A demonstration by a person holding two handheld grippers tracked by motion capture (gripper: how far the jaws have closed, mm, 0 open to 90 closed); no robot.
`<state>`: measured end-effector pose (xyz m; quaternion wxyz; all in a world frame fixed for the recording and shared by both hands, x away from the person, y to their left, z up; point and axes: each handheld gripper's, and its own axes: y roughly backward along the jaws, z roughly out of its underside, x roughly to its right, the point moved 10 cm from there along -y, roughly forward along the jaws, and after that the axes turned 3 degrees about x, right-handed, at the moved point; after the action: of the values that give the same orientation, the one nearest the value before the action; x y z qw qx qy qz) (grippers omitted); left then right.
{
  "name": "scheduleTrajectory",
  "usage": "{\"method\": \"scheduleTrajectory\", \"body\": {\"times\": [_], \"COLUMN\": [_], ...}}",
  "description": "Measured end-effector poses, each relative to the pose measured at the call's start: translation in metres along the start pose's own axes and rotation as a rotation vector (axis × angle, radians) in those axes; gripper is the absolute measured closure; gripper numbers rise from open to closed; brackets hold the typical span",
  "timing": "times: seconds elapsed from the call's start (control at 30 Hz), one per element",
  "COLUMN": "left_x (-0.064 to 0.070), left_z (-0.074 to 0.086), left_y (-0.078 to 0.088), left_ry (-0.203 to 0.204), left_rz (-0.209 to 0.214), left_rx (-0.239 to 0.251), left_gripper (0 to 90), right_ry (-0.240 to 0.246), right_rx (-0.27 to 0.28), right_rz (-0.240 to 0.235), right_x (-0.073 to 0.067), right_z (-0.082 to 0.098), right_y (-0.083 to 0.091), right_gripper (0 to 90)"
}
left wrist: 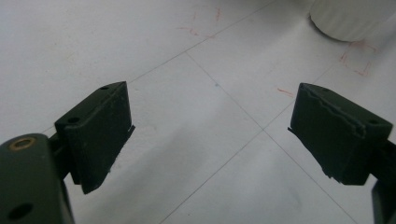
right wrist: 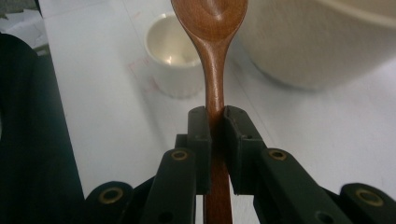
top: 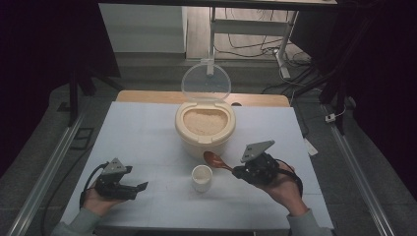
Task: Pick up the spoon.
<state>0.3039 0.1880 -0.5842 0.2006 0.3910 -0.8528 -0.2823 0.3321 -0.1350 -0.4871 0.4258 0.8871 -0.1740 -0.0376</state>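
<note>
Spoon (top: 215, 160), wooden, reddish-brown, gripped by its handle in the right gripper (top: 236, 171), whose jaws are clenched tight on either side of the stem; the right gripper view shows the handle (right wrist: 215, 93) running up between the two black pads and the bowl of the spoon at the top edge. Landmark for all positions below: the cup (top: 202, 177).

Cup, small, white, ribbed, standing upright on the table (top: 147, 132); inside pale and bare as far as the right gripper view (right wrist: 173, 49) shows. The spoon's bowl hangs just above and behind the cup's rim, toward the cup's right, not touching it.

Rice container (top: 205, 127), cream, round, directly behind the cup and near it, filled with pale grains; its clear lid (top: 206, 82) stands tipped open at the far side.

Right gripper, to the cup's right and near it, held in the person's right hand (top: 285, 189), grey three-cornered plate on top.

Left gripper (top: 142, 187), well to the cup's left, low over the table, in the person's left hand (top: 98, 201); jaws released and spread wide, nothing between them, bare white tabletop with thin lines and faint red marks showing in the gap. The cup's base (left wrist: 350, 21) appears at the upper right corner of the left gripper view.
</note>
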Motion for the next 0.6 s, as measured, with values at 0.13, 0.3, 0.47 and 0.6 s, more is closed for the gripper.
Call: {"method": "scheduleTrajectory", "body": {"times": [0.13,0.3,0.47,0.6], "left_x": [0.000,0.000,0.001,0.001], "left_z": [0.000,0.000,0.000,0.001], "left_y": [0.000,-0.001,-0.001,0.000], "left_ry": [-0.005,-0.006,-0.011,-0.010], "left_rz": [0.002,0.001,-0.001,0.001], "left_rx": [-0.002,-0.002,-0.004,-0.003], "left_gripper": [12.9,12.9,12.9,12.9], "right_ry": [0.026,0.055,0.094,0.117], "right_rx": [0.007,0.011,-0.005,-0.020], "right_rz": [-0.016,-0.046,-0.065,-0.071], "right_x": [-0.003,-0.008,-0.015,-0.020], "right_z": [-0.014,-0.027,-0.029,-0.029], "right_y": [-0.007,-0.020,-0.033,-0.038], "right_gripper": [81.4,81.4,81.3,81.3]}}
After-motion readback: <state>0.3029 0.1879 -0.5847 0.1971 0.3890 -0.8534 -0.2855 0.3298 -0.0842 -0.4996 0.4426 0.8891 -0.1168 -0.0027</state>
